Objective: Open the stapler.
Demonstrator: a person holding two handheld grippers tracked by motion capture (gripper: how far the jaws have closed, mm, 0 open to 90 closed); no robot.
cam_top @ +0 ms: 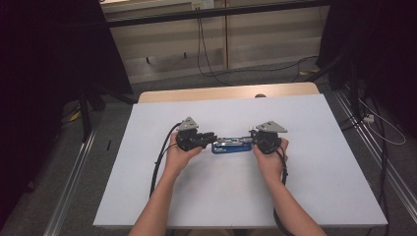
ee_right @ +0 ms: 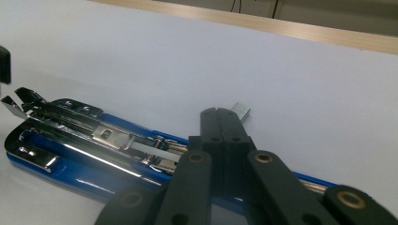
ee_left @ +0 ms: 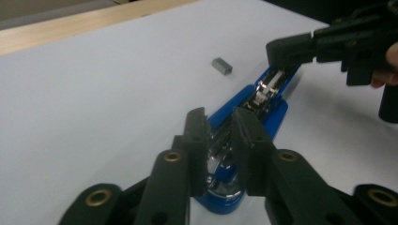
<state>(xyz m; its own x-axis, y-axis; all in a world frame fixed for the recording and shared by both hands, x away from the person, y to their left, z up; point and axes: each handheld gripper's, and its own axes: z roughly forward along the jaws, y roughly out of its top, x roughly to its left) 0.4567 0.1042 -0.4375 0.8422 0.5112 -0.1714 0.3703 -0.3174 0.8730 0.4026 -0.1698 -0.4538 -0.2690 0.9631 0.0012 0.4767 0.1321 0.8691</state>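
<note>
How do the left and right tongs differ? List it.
Left tongs: jaws parted, with a gap between them, at one end of the open blue stapler. Right tongs: jaws pressed together, at its other end, near the loose staple block. Both are black and low over the stapler.

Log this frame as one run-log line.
blue metal stapler: opened flat on white table | left gripper: astride one end | right gripper: shut, opposite end | small grey staple block: loose beside

Lab-like recording space, black curtains, floor cables, white table
</note>
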